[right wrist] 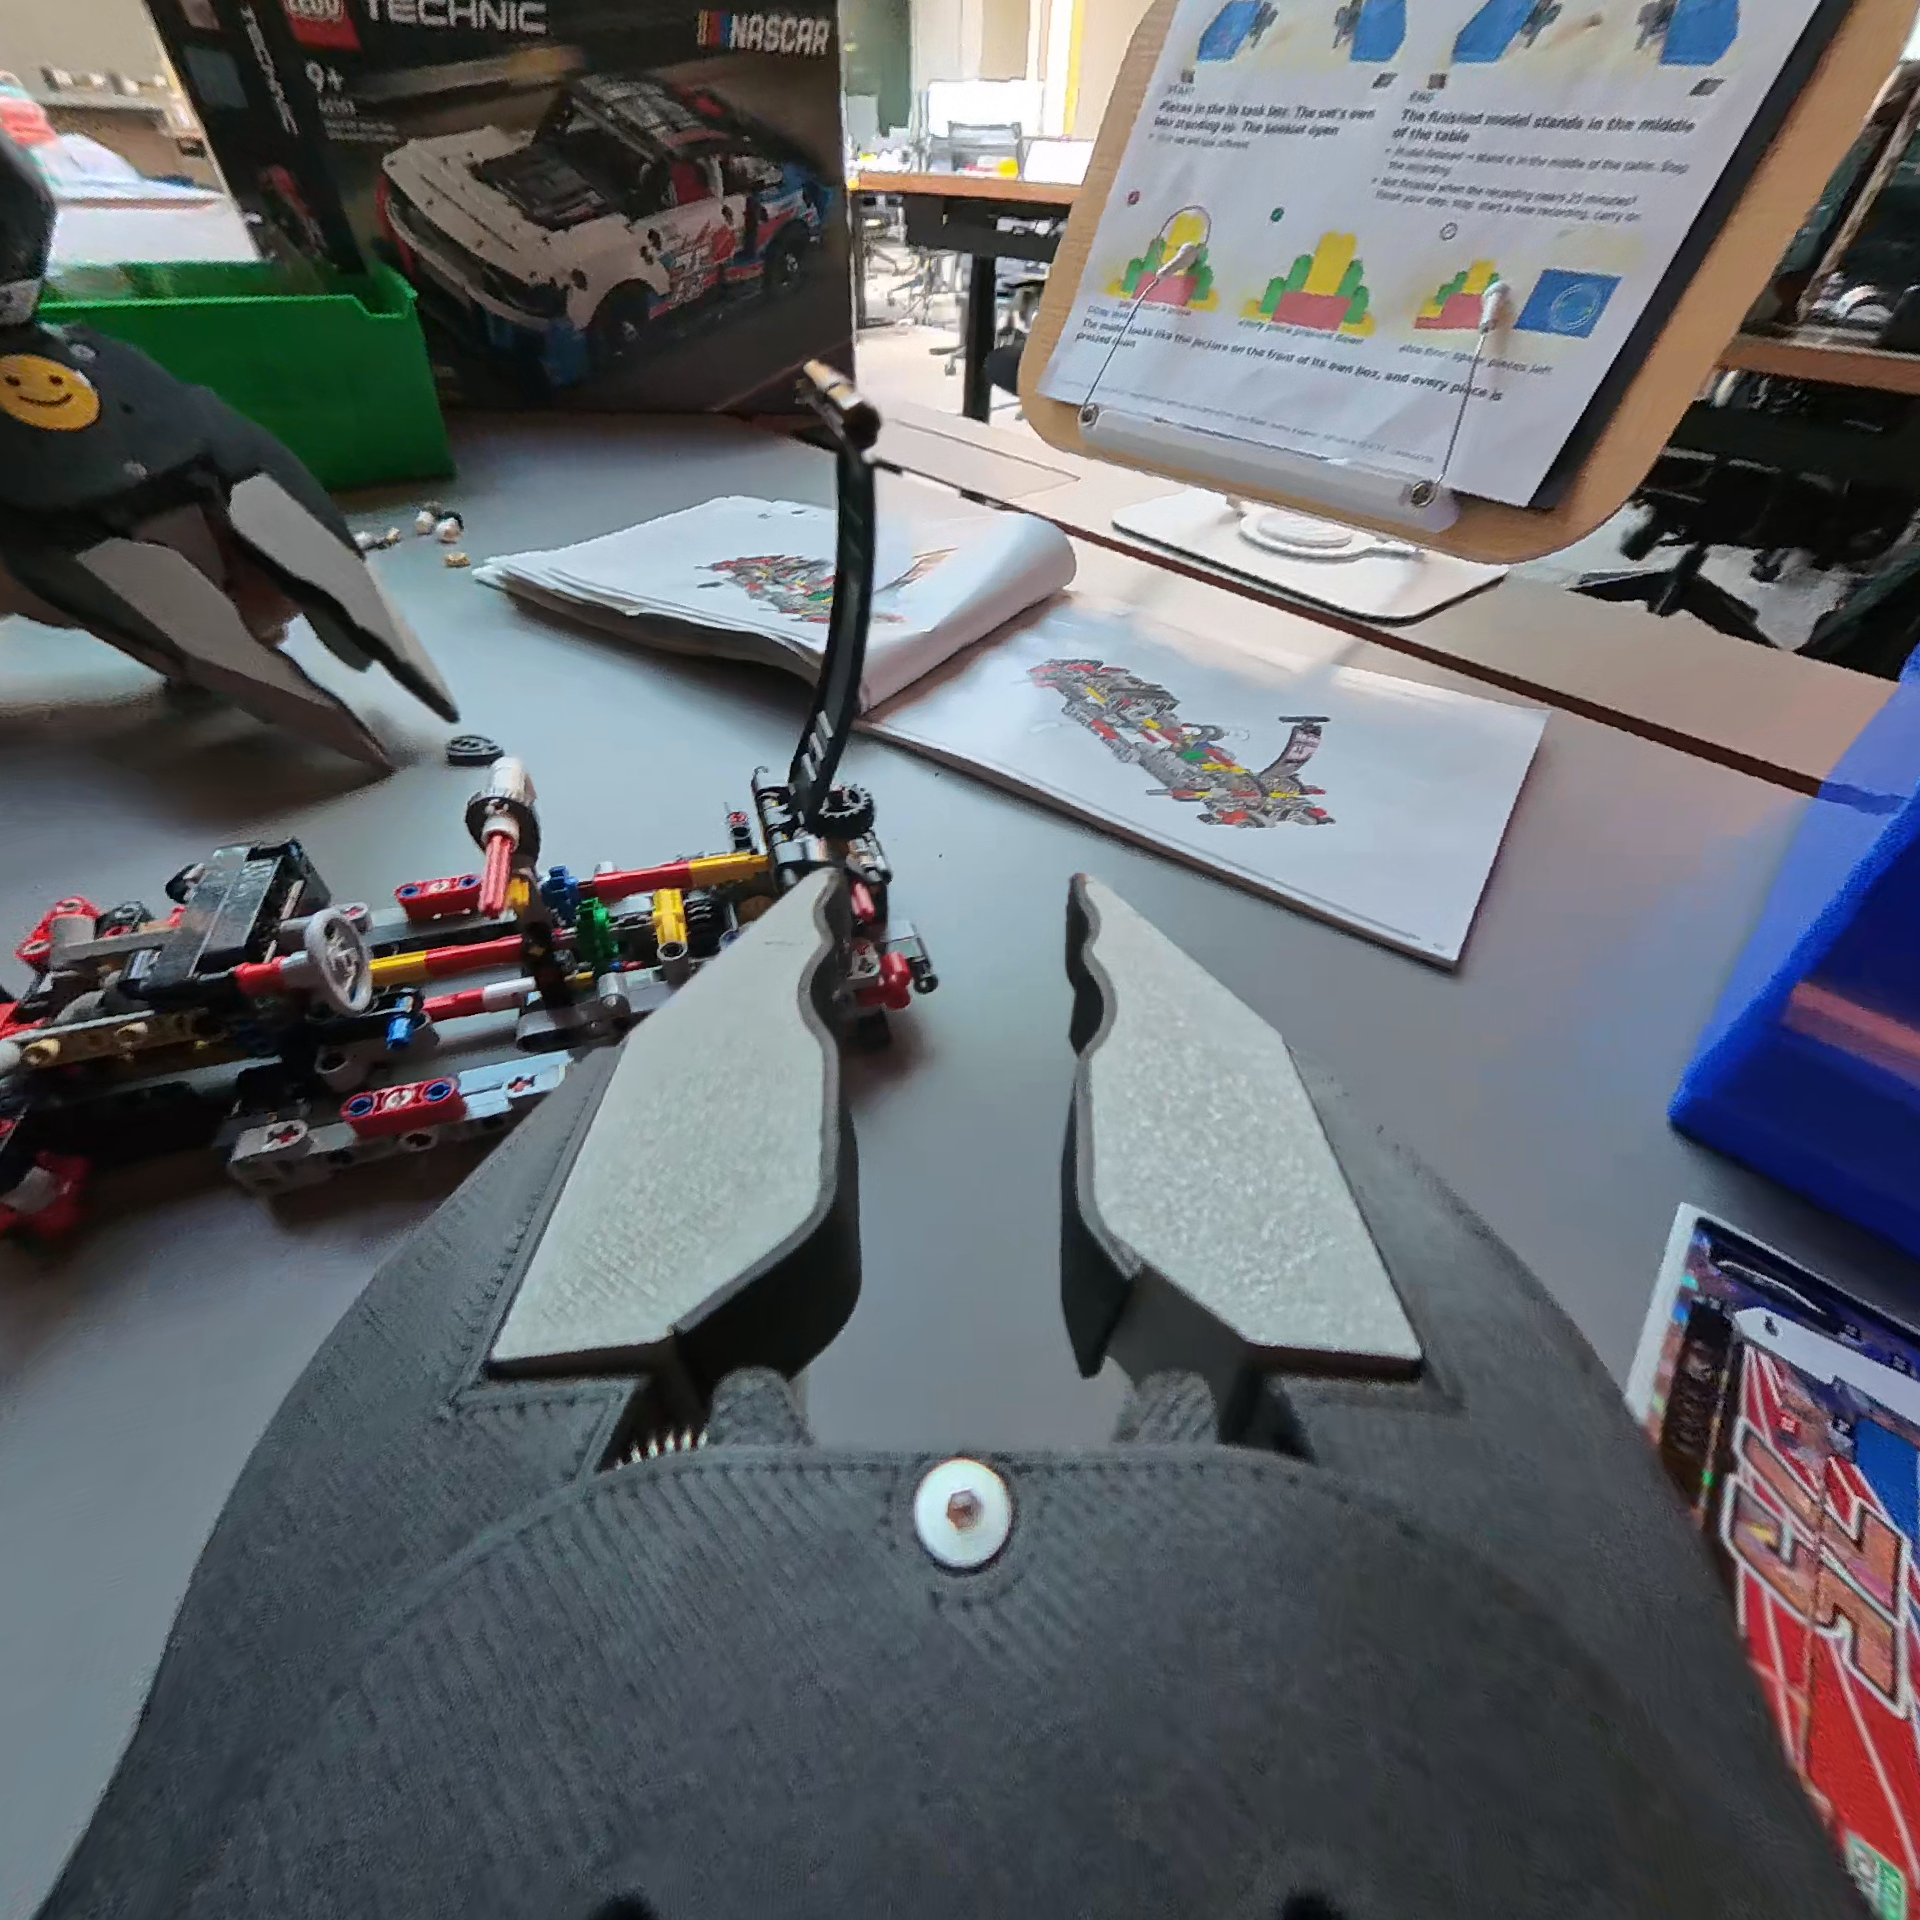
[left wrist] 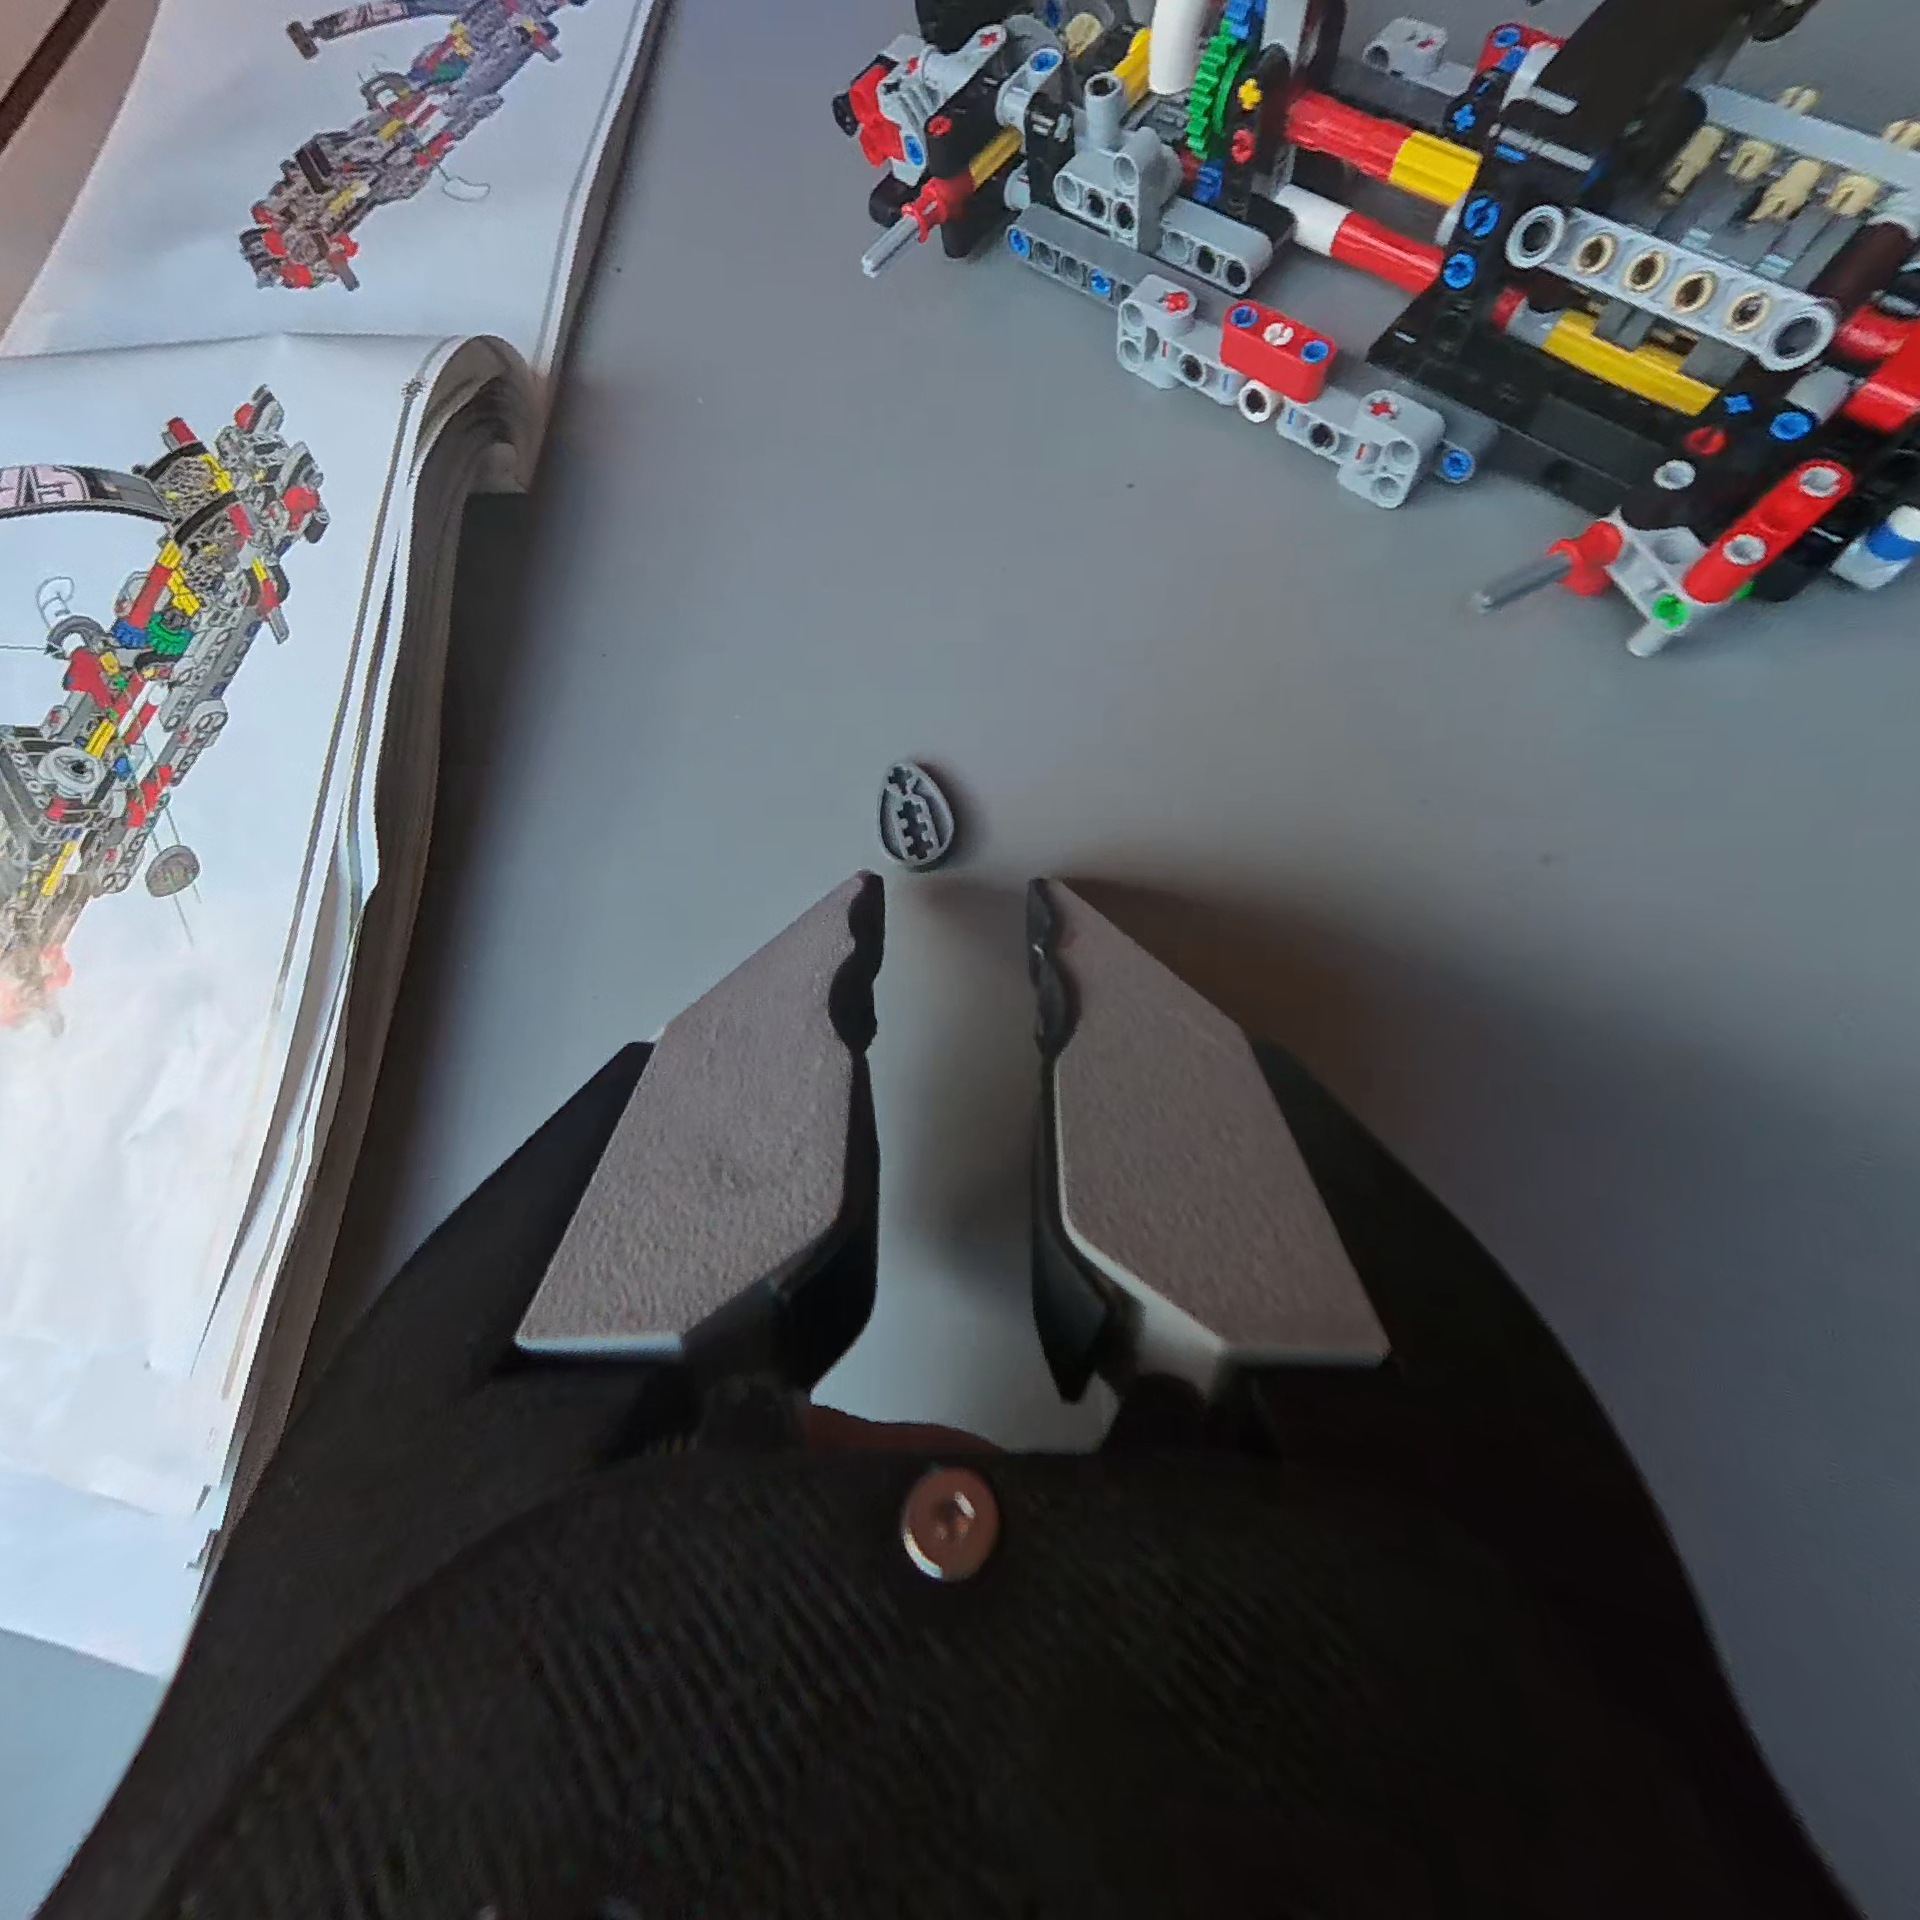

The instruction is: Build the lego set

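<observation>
Open paper instruction booklet (left wrist: 312, 582) left, multicoloured plastic brick chassis (left wrist: 1455, 260) far right. Small dark grey egg-shaped plastic piece (left wrist: 916, 814) just beyond left gripper (left wrist: 956, 894), jaws apart, bare. Right gripper (right wrist: 951, 904) likewise apart, bare, beside chassis.

Two grippers (left wrist: 956, 883) (right wrist: 951, 894), one brick model (right wrist: 416, 987), one booklet (right wrist: 1247, 769), one small grey piece (left wrist: 916, 814).

Grey desk (left wrist: 1143, 644). Small dark grey oval piece (left wrist: 918, 817), cross-shaped cutouts. Model (right wrist: 416, 987) in black and grey with red, yellow, blue pins, one green gear (left wrist: 1210, 99). White booklet (right wrist: 1195, 769) with multicoloured drawings. Green bin (right wrist: 291, 364) far left, blue bin (right wrist: 1818, 1039) right. Black hand-held gripper (right wrist: 951, 904), grey speckled finger faces; yellow smiley sticker (right wrist: 47, 393) on the other.
</observation>
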`<state>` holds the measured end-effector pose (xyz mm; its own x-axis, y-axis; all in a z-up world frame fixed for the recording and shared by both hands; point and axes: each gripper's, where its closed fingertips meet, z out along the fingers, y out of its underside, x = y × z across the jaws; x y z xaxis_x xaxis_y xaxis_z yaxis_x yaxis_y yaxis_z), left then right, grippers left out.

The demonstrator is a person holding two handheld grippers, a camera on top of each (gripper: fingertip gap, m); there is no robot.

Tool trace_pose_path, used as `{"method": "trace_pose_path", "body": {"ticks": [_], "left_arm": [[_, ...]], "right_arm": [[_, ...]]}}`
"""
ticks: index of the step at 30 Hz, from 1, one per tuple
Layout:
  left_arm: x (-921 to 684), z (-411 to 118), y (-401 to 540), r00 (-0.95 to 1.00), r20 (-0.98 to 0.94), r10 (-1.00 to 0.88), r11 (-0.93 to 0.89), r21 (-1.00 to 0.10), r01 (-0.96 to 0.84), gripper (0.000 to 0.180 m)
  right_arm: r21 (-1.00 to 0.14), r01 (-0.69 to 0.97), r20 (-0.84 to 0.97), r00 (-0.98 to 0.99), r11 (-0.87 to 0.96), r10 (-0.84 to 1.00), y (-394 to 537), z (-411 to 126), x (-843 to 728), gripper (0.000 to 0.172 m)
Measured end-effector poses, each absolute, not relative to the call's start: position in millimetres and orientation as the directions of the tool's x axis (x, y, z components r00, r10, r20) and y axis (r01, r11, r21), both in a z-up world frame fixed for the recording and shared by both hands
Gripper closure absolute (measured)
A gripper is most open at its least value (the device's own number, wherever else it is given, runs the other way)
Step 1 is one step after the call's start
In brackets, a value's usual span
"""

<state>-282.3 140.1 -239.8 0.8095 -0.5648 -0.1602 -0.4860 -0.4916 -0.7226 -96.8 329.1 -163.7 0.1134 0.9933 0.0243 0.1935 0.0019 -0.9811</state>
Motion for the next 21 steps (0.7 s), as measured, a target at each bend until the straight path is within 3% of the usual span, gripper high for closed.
{"method": "trace_pose_path", "body": {"ticks": [10,21], "left_arm": [[-286.8,-236.2,142.6,0.837,-0.070,-0.543,-0.525,-0.749,-0.403,0.152],[-288.9,-234.6,144.0,0.845,-0.049,-0.532,-0.532,-0.757,-0.379,0.154]], "right_arm": [[-0.989,0.150,0.047,0.268,0.007,0.962,361.7,-156.7,-96.4,0.134],[-0.989,0.144,0.011,0.305,-0.035,0.952,381.0,-157.5,-106.6,0.138]]}}
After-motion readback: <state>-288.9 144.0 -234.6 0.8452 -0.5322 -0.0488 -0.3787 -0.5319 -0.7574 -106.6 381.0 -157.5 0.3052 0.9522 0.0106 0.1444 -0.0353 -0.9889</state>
